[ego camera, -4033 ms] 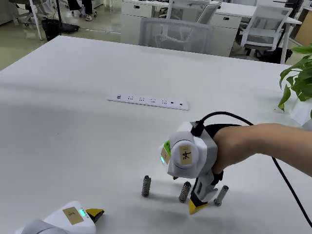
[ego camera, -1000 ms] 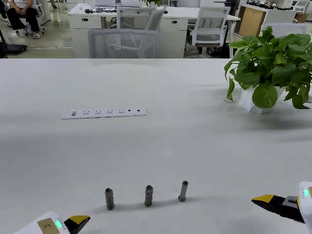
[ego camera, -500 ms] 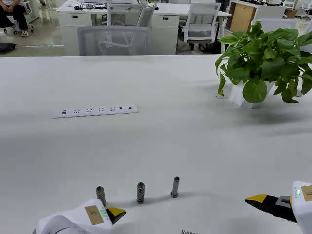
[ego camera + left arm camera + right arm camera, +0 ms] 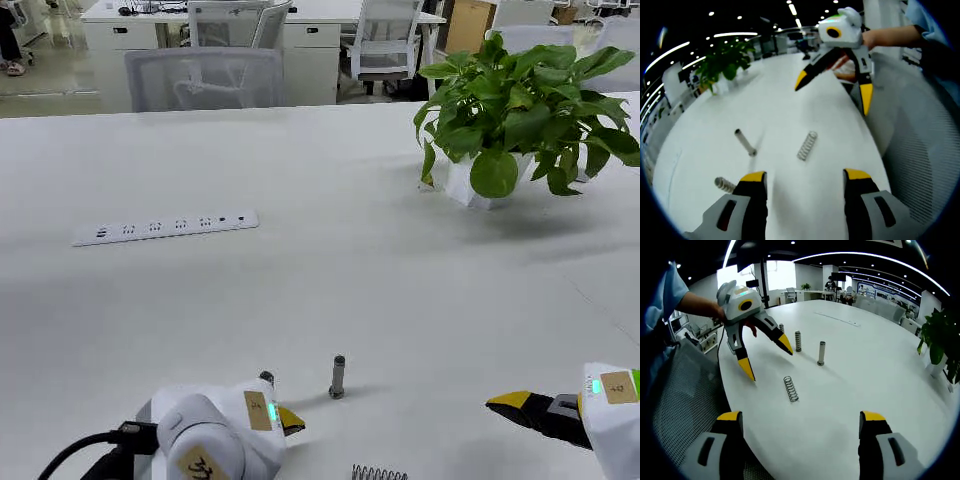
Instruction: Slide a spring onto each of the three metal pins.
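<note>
Yellow-tipped jaws of the left gripper [image 4: 805, 175] stand wide apart and empty, low over the white table [image 4: 330, 270] at seven o'clock in the head view, tips near a spring-covered pin [image 4: 798, 341]. The right gripper [image 4: 800, 416], equally wide and empty, points inward from four o'clock. A bare pin [image 4: 338, 376] stands upright; a loose spring [image 4: 378, 473] lies flat at six o'clock.

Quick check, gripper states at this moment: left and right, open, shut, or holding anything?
Left yellow-tipped white gripper: open, holding nothing.
Right yellow-tipped white gripper: open, holding nothing.
</note>
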A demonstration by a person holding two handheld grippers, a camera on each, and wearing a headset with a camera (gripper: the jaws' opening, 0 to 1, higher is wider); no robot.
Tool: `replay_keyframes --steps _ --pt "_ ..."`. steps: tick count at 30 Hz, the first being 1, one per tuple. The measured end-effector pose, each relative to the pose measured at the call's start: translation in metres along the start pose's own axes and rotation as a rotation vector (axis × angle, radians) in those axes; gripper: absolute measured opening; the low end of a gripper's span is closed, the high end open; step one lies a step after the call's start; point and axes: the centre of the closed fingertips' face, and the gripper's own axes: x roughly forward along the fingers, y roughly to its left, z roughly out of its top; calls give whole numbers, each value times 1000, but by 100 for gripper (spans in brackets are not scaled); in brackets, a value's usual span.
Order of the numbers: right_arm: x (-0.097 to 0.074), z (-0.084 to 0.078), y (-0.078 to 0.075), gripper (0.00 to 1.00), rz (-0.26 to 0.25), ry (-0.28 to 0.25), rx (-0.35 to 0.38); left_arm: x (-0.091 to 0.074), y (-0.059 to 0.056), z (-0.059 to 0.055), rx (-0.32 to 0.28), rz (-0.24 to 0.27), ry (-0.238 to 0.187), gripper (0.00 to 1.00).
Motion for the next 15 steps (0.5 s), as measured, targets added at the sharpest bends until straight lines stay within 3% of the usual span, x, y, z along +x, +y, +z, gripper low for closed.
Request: replay_keyframes --steps 15 --pt "-13 -9 -4 97 -26 -8 33 23 -1 13 109 -88 34 35"
